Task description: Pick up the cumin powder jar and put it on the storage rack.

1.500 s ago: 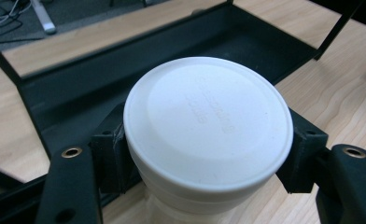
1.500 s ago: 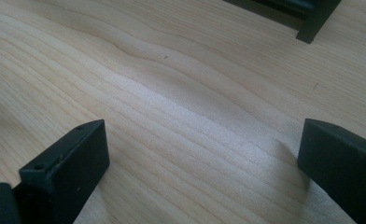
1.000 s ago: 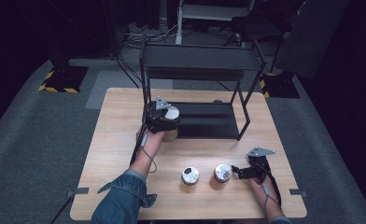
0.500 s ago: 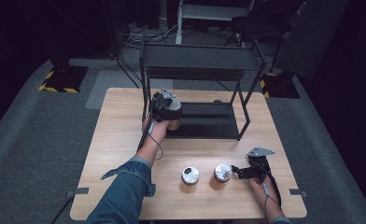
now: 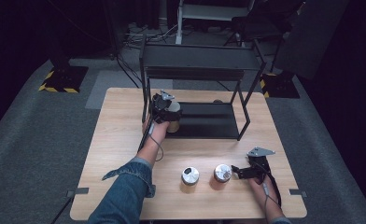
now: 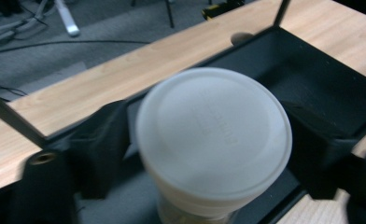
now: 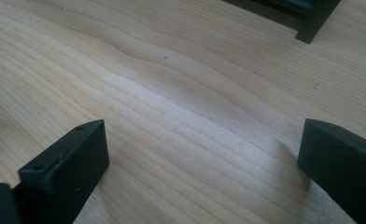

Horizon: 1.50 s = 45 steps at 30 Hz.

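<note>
High view: left claw (image 5: pixel 168 112) at the near-left corner of the black rack (image 5: pixel 197 49), white-lidded jar (image 5: pixel 173 109) between its jaws, sitting on the rack's lower tray (image 5: pixel 209 122). A second ago the same claw carried this jar just outside the rack; now it is a little farther in and lower. Jaws have just been opening. In the left claw view the jar (image 6: pixel 214 140) stands between them with a gap showing on the left side, so the grip looks let go. Judgement: jar delivered to the tray, release step in hand; next is backing the claw out without nudging it.

Right claw (image 5: pixel 239 171) unchanged from a second ago, resting on the bench (image 5: pixel 120 140), jaws spread wide over bare wood, nothing between them. Just to its left a metal-lidded jar (image 5: pixel 222 173); another jar (image 5: pixel 190 175) beyond that. Likely next for shelving.

Surface: pale wood-grain bench, matte. Room: dark, grey carpet, yellow-black striped blocks (image 5: pixel 59 79) on the floor, cables behind the rack.
</note>
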Available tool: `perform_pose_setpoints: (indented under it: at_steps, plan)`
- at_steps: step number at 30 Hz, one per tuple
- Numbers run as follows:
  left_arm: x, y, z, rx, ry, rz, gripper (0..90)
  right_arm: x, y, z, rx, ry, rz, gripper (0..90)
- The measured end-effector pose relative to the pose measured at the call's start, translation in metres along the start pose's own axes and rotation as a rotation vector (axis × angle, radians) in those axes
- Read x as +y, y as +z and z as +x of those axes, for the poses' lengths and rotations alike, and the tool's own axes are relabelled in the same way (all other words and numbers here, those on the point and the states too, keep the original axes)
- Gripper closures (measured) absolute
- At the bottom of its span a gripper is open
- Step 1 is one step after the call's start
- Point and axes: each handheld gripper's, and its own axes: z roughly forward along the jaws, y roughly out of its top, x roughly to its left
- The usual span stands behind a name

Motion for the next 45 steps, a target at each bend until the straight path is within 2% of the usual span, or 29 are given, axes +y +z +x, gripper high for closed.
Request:
perform_pose_setpoints:
  at_steps: [5, 12, 18, 22, 27, 30, 35, 41, 45]
  plan:
    - [0.001, -0.019, -0.01, 0.026, 0.048, -0.026, 12.7, 0.0, 0.0, 0.0, 0.0, 0.0, 0.0, 1.5]
    - [-0.01, -0.056, -0.018, -0.024, 0.074, -0.036, 12.5, 0.0, 0.0, 0.0, 0.0, 0.0, 0.0, 1.5]
    - [-0.033, -0.093, -0.022, -0.057, 0.079, -0.047, 12.7, 0.0, 0.0, 0.0, 0.0, 0.0, 0.0, 1.5]
    - [-0.049, -0.118, -0.026, -0.062, 0.085, -0.06, 12.7, 0.0, 0.0, 0.0, 0.0, 0.0, 0.0, 1.5]
    - [-0.08, -0.143, -0.027, -0.084, 0.067, -0.087, 12.8, -0.001, -0.001, 0.0, 0.0, -0.002, 0.0, 1.4]
    - [-0.099, -0.152, -0.025, -0.086, 0.054, -0.087, 12.7, -0.001, -0.001, 0.0, 0.0, -0.002, 0.0, 1.4]
    - [-0.124, -0.162, -0.023, -0.076, 0.052, -0.059, 12.7, -0.001, -0.001, 0.0, 0.0, -0.002, 0.0, 1.4]
    - [-0.15, -0.17, -0.015, -0.069, 0.059, -0.005, 12.7, -0.001, -0.001, 0.001, -0.001, -0.001, 0.0, 1.4]
    - [-0.17, -0.17, -0.008, -0.053, 0.031, 0.033, 12.7, -0.001, -0.001, 0.001, -0.001, 0.001, 0.001, 1.4]
